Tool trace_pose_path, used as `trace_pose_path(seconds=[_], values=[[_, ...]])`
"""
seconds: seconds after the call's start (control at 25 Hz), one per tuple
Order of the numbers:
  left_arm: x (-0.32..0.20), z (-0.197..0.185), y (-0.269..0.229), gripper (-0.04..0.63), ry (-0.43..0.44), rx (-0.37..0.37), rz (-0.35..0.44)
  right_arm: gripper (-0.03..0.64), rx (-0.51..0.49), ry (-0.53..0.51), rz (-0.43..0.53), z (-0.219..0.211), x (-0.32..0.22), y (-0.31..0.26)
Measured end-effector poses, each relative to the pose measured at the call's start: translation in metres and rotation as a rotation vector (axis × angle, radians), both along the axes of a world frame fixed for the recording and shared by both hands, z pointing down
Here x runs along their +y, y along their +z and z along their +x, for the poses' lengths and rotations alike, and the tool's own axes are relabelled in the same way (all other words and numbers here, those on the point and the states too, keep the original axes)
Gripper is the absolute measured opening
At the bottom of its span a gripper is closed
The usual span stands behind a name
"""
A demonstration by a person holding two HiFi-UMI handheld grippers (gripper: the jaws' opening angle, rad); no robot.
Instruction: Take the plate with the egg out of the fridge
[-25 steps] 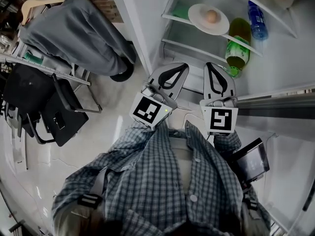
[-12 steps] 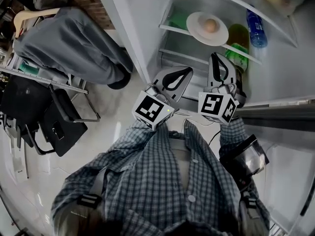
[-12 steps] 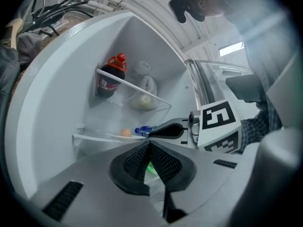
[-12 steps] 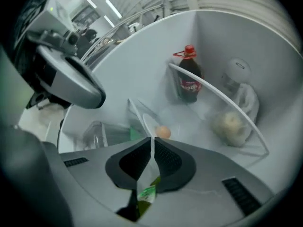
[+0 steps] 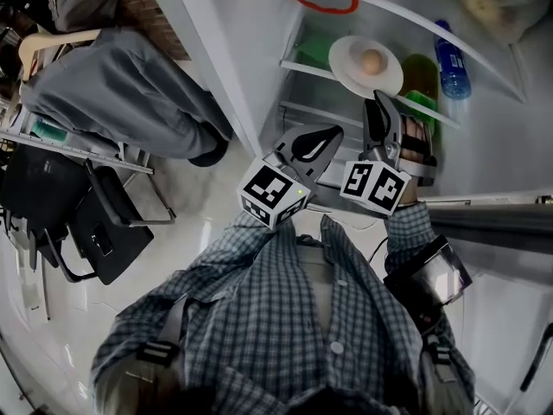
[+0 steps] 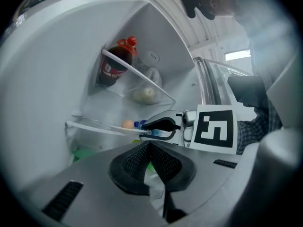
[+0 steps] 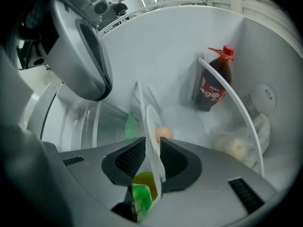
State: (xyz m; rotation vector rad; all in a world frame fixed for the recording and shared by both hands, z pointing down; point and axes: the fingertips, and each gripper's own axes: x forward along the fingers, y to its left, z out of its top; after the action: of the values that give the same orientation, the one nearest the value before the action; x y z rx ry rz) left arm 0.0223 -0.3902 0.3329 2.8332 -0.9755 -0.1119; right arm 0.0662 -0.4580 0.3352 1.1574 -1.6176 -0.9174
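A white plate [image 5: 347, 52] bearing a brown egg [image 5: 371, 60] sits on a glass shelf inside the open fridge. My right gripper [image 5: 379, 104] is rolled on its side at the plate's near edge. Its jaws have just been opening, and in the right gripper view the plate's thin rim [image 7: 152, 119] stands between them with a gap on either side of the right gripper [image 7: 152, 148]; the egg [image 7: 164, 133] lies just beyond. My left gripper [image 5: 332, 135] is shut and empty, left of the right one and short of the shelf. In the left gripper view the left gripper [image 6: 150, 145] faces the egg [image 6: 127, 124].
A green bottle [image 5: 421, 89] and a blue bottle [image 5: 451, 46] lie right of the plate. A dark red-capped bottle [image 7: 215, 84] stands on the shelf above. The fridge door [image 5: 492, 180] is to my right. A seated person in grey [image 5: 130, 76] and a black chair [image 5: 78, 197] are left.
Both grippers have moved forward to the shelf. The right gripper has rolled onto its side and its jaws have opened around the plate's rim. The left stays shut.
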Motion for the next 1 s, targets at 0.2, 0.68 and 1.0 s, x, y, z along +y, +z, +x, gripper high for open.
trace_pose_path(seconds=[0.2, 0.68, 1.0], values=[[-0.009, -0.003, -0.001, 0.006, -0.003, 0.047, -0.041, 0.068, 0.092, -0.001, 0.0, -0.003, -0.006, 0.0], [-0.022, 0.018, 0.003, 0.009, 0.061, 0.107, -0.143, 0.031, 0.103, 0.001, 0.031, -0.001, 0.003, -0.002], [-0.033, 0.017, -0.006, 0.082, 0.062, 0.258, -0.206, 0.031, 0.097, -0.001, 0.031, 0.007, 0.017, -0.004]])
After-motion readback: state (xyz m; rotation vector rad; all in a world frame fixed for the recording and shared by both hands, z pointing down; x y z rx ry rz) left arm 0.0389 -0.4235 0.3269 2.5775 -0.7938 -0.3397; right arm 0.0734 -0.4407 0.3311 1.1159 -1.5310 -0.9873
